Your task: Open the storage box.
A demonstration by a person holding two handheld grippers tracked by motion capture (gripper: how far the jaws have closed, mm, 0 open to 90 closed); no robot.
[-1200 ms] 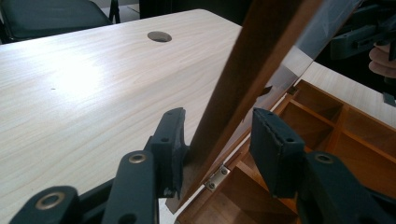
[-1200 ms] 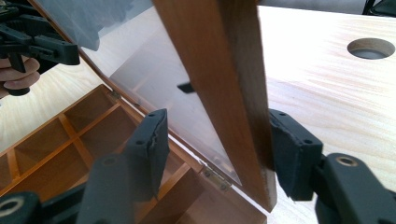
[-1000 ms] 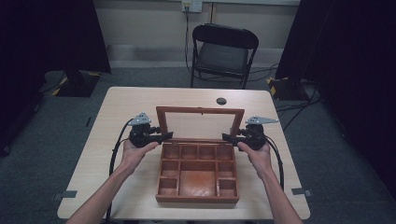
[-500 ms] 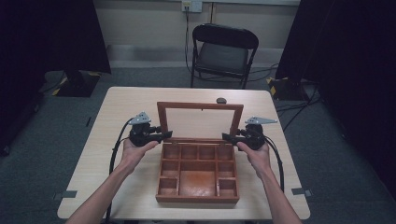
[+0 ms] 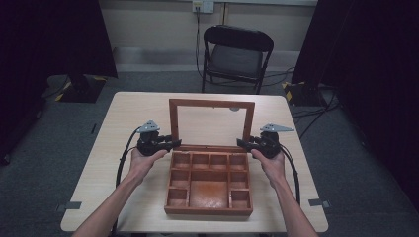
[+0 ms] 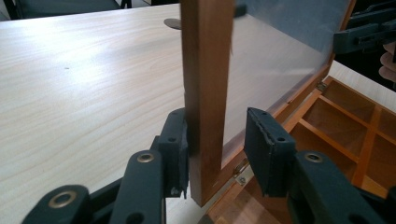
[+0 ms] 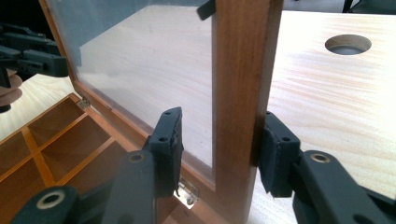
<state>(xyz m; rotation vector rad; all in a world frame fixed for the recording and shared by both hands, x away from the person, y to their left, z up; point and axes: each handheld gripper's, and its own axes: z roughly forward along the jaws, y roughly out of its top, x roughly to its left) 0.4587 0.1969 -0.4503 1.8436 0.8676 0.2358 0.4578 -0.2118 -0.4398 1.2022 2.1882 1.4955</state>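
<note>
the wooden box (image 5: 208,182) lies flat on the table (image 5: 99,163), its long axis running from the near edge toward the chair (image 5: 236,54), between the two grippers and just nearer the person than both. its hinged lid (image 5: 211,124) stands nearly upright off the far edge of the box, the broad face toward the person, its long axis running across from one gripper to the other.

materials: box of reddish-brown wood, divided into square and oblong compartments, with a larger open bay at centre. lid is a wooden frame around a clear pane; small metal hinges (image 7: 187,193) join it to the box. table top is pale wood grain, with a round hole (image 7: 348,44) beyond the lid.

left gripper (image 6: 217,149): its jaws straddle the lid's left upright; the outer pad lies against the wood, the inner pad stands just apart from the pane side, so the jaws are not clamped. they have just been closing.

right gripper (image 7: 219,149): its jaws straddle the right upright; the outer pad touches the wood, the inner pad is clear of the pane. these jaws too have just been closing.

both forearms reach in from the near edge, hands level, grippers pointing inward at each other.
</note>
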